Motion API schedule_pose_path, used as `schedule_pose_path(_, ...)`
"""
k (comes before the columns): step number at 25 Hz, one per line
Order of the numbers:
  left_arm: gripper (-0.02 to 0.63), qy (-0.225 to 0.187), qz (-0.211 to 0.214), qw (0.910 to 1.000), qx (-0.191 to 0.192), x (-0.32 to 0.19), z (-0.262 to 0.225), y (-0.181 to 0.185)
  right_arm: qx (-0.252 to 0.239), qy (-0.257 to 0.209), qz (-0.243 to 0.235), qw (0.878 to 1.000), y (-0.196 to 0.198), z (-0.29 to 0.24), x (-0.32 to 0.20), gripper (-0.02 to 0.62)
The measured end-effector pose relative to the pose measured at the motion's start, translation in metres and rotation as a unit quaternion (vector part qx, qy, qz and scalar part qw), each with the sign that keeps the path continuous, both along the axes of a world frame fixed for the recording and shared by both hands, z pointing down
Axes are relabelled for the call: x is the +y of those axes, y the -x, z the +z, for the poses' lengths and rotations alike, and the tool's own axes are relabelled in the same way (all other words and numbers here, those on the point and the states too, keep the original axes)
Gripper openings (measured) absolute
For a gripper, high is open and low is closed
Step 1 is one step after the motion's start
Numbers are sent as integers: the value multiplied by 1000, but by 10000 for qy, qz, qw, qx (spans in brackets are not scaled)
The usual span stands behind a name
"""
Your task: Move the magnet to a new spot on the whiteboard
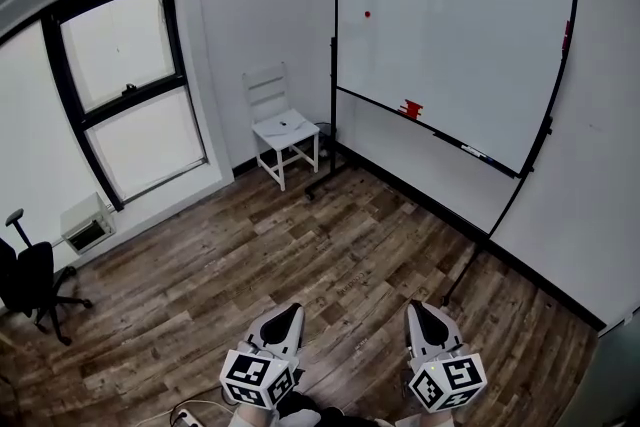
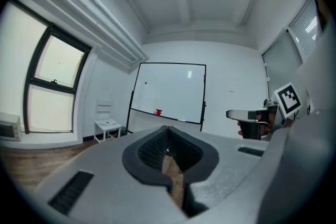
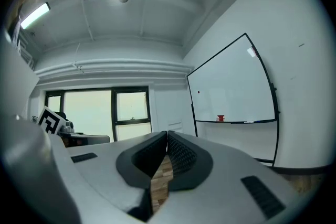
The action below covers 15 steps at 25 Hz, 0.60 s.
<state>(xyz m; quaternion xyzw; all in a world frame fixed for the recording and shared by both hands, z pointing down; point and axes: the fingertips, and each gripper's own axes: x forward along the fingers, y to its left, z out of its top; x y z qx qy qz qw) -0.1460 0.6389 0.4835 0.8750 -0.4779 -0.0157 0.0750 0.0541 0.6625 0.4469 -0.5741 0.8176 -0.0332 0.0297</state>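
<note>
Left tool (image 1: 290, 312) and right tool (image 1: 419, 309) are closed; the magnet (image 1: 367, 15), seemingly, sits on the whiteboard (image 1: 460, 45).

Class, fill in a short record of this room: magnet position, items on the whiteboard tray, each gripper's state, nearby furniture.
magnet: small red dot, upper left of the whiteboard
tray: red object; markers further right
left gripper: shut, empty, far from the board
right gripper: shut, empty, far from the board
furniture: white chair left of the board; black office chair near the window
</note>
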Motion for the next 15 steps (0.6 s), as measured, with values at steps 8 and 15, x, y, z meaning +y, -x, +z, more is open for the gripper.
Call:
schedule_pose_path(8,9,85,-57,9999,14,7,14,-2,53,88,-5,9999,-2,12,2,28)
schedule_pose_path(15,9,109,9,9999,-66,-6,12,-11,-13,159,58,9999,-10,14,-9,28)
